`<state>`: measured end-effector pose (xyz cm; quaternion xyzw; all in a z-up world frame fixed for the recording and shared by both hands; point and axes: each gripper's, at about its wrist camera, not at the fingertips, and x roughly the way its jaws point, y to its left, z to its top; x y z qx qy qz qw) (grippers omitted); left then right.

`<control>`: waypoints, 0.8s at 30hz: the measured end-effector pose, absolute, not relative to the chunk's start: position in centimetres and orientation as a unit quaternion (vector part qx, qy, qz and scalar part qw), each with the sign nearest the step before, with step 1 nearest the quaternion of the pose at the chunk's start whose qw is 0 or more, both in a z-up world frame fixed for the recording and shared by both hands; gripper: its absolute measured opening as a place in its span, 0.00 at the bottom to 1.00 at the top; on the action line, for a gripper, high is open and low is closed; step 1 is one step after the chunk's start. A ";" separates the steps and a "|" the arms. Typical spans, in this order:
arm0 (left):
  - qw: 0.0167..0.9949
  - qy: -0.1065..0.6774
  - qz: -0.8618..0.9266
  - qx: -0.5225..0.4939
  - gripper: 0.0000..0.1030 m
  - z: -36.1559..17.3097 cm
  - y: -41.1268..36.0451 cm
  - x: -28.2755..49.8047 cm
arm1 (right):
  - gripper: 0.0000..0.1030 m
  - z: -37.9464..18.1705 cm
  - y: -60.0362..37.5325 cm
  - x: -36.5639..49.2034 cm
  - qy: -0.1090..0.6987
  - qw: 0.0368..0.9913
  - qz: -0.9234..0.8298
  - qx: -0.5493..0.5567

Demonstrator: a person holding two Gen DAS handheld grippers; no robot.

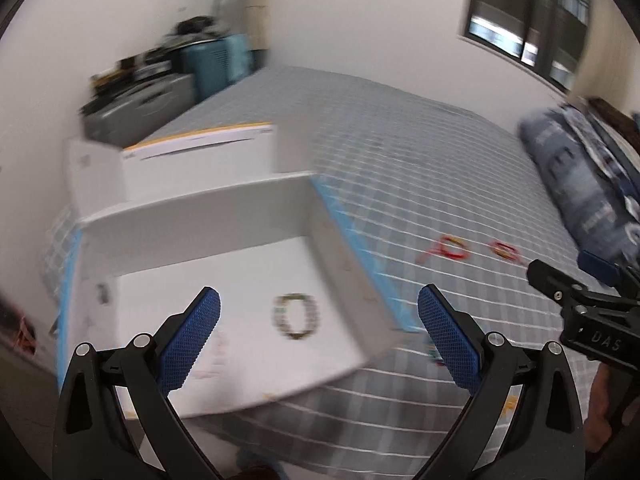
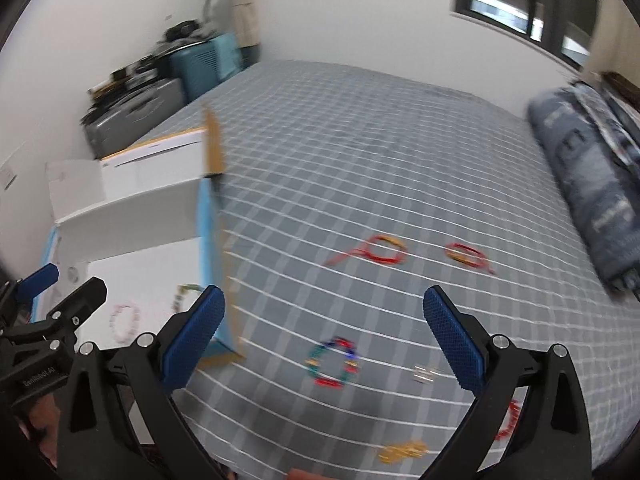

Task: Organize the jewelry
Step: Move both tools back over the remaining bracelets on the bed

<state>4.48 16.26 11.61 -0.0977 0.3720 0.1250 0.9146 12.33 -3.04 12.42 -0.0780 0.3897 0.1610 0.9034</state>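
An open white box [image 1: 224, 216] lies on the grey checked bed [image 1: 400, 140], with a beaded bracelet [image 1: 297, 317] on its floor. My left gripper [image 1: 319, 308] hangs open above the box, nothing between its blue pads. My right gripper [image 2: 323, 304] is open too, over the bedspread right of the box [image 2: 128, 208]. Below it lie a multicoloured bracelet [image 2: 333, 363], a small silver piece [image 2: 425, 374], a gold piece [image 2: 402, 451] and a red one [image 2: 506, 424]. Two red bangles [image 2: 384, 255] [image 2: 466, 258] lie farther off. A pink bracelet [image 2: 125, 320] shows inside the box.
A second white carton [image 1: 200, 160] stands behind the box. Suitcases and clutter [image 1: 160, 80] fill the far left corner. A folded blue quilt [image 2: 592, 184] runs along the bed's right side. A window [image 1: 524, 12] is high on the far wall.
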 end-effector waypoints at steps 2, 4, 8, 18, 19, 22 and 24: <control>0.918 0.375 0.100 -0.085 0.94 11.4 13.3 5.5 | 0.93 11.9 -6.1 12.2 0.391 0.907 0.138 -0.072; 0.920 0.377 0.078 -0.075 0.94 10.9 10.6 6.4 | 0.93 11.4 -8.9 12.2 0.395 0.909 0.119 -0.066; 0.920 0.387 0.024 -0.057 0.94 9.2 4.7 8.4 | 0.93 9.6 -15.0 12.0 0.407 0.909 0.080 -0.042; 0.900 0.435 -0.001 -0.025 0.94 2.1 -0.8 11.8 | 0.93 3.0 -24.2 11.9 0.447 0.894 0.022 -0.005; 0.895 0.446 0.007 -0.024 0.94 1.2 -0.8 12.3 | 0.93 2.2 -24.7 12.0 0.452 0.892 0.021 0.000; 0.894 0.447 0.013 -0.016 0.94 -0.2 -0.3 12.8 | 0.93 0.3 -25.4 12.3 0.464 0.886 0.022 0.012; 0.894 0.448 0.012 -0.016 0.94 -1.0 -0.1 13.0 | 0.93 -1.0 -25.6 12.5 0.471 0.882 0.022 0.013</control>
